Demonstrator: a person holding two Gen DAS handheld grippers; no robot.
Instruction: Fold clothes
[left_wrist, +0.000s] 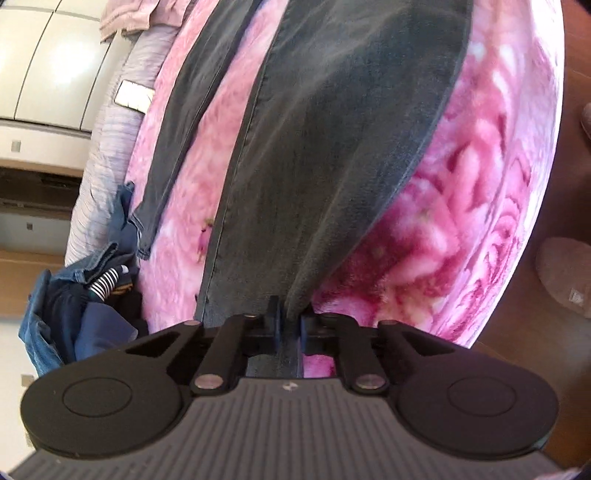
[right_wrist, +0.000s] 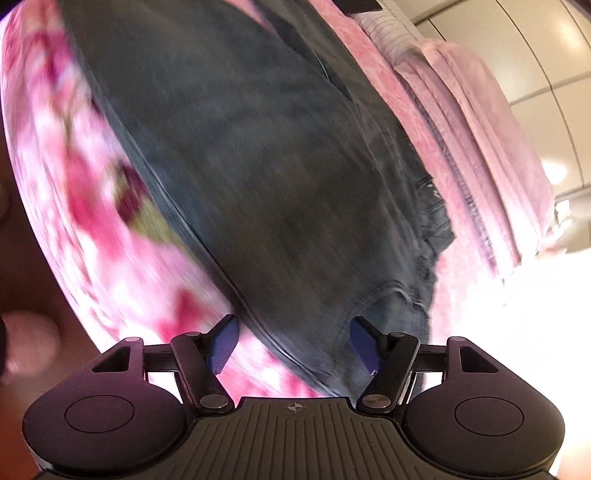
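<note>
A pair of dark grey jeans (left_wrist: 314, 155) lies stretched out on a pink floral blanket (left_wrist: 461, 221) on a bed. My left gripper (left_wrist: 290, 321) is shut on the hem of one jeans leg at the near end. The other leg (left_wrist: 173, 140) lies to the left, apart. In the right wrist view the jeans (right_wrist: 266, 177) run diagonally, blurred, with the waist end near my right gripper (right_wrist: 293, 341). That gripper is open, its blue pads (right_wrist: 223, 345) on either side of the denim edge, holding nothing.
A heap of blue and striped clothes (left_wrist: 81, 299) lies at the bed's left edge. A lilac ribbed cover (left_wrist: 107, 155) and pink folded fabric (right_wrist: 480, 147) lie farther along the bed. White wardrobe doors (left_wrist: 48, 62) stand behind. Brown floor (left_wrist: 569, 184) borders the bed.
</note>
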